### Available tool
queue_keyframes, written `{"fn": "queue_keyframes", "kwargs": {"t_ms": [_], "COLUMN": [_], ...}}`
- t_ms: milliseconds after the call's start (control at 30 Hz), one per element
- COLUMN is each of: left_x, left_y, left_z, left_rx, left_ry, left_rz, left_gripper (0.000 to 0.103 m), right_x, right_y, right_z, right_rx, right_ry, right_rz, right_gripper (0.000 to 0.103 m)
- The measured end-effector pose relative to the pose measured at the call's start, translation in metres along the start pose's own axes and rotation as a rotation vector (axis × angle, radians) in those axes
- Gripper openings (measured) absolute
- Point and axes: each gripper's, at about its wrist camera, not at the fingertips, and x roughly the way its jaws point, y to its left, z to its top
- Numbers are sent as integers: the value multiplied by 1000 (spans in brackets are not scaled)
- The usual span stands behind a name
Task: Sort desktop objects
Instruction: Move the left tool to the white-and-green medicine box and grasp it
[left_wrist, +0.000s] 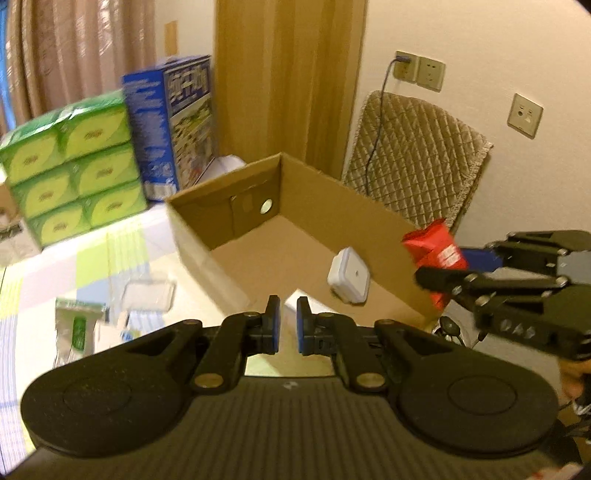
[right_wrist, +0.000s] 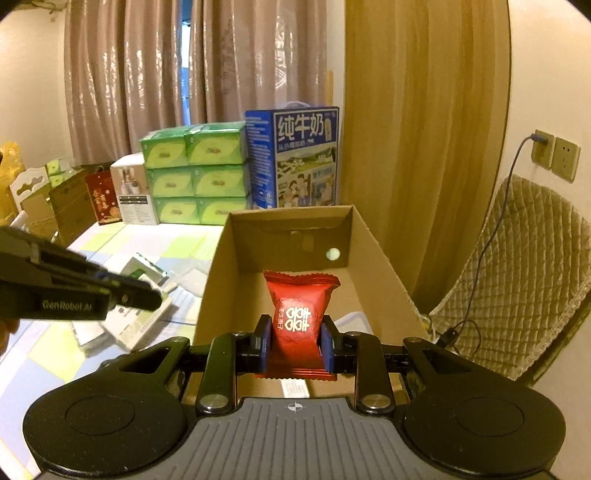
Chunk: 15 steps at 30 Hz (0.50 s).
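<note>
The worktop (right_wrist: 110, 236), covered in a pastel cloth checked in green, white and lilac, fills the left half of the frame. Directly on it sit an open brown cardboard box (right_wrist: 373, 243) at centre, a stack of green tissue packs (right_wrist: 195, 177) and a blue milk carton case (right_wrist: 291, 158) behind it, and blurred clear plastic packets (left_wrist: 147, 295) at lower left.

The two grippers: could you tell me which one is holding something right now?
The right gripper, shut on the red candy packet above the cardboard box; the left gripper holds nothing.
</note>
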Motion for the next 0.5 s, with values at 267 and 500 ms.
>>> {"fn": "queue_keyframes", "kwargs": {"t_ms": [267,500], "left_x": [-16,-19], "left_y": [10,-2], "left_z": [-48,-92], "left_rx": [-108,-186], "left_ry": [56,104], "left_rz": [45,96], "left_gripper": [23,67], "right_x": [-27,-42], "right_y": [12,9], "right_z": [-21,-47], "right_rx": [-16,-2], "right_ry": [12,27], "right_rz": [11,17], "right_gripper": [24,24]}}
